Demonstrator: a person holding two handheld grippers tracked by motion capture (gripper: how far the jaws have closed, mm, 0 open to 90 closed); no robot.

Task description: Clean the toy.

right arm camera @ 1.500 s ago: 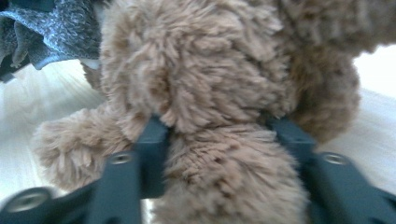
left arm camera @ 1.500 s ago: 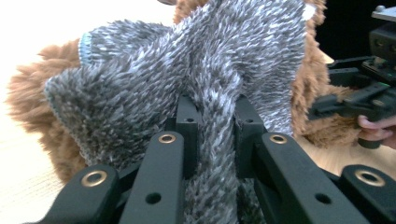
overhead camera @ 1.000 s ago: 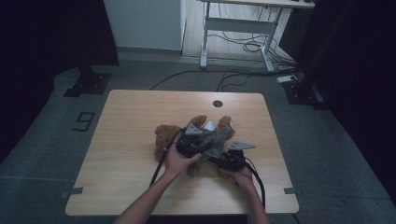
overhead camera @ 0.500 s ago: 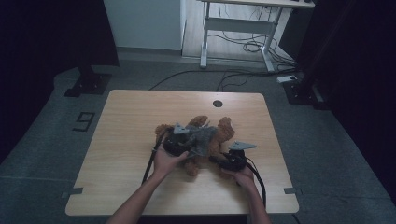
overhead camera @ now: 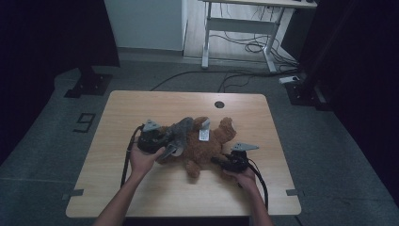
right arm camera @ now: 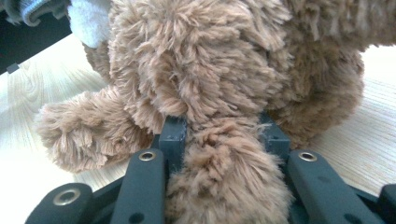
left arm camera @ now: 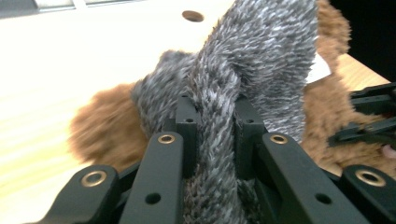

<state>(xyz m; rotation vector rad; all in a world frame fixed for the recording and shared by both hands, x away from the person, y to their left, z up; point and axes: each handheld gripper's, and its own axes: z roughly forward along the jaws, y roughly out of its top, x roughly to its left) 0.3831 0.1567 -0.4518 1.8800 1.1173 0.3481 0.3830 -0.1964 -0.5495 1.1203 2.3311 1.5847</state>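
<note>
A brown teddy bear lies near the middle of the wooden table, with a white tag on it. A grey fuzzy garment sits over its left part. My left gripper is shut on a fold of that grey garment, which is pinched between the jaws of the left gripper. My right gripper holds the bear from the near right. In the right gripper view, the right gripper is shut on a limb of the bear.
A round cable hole lies in the table's far part. Beyond the table stand a white desk frame with cables on the floor and black stand bases. The right gripper is seen at the right edge of the left gripper view.
My left hand has moved to the left, drawing the grey garment with it. The bear has shifted a little left and lies flatter. The right hand has kept still.
</note>
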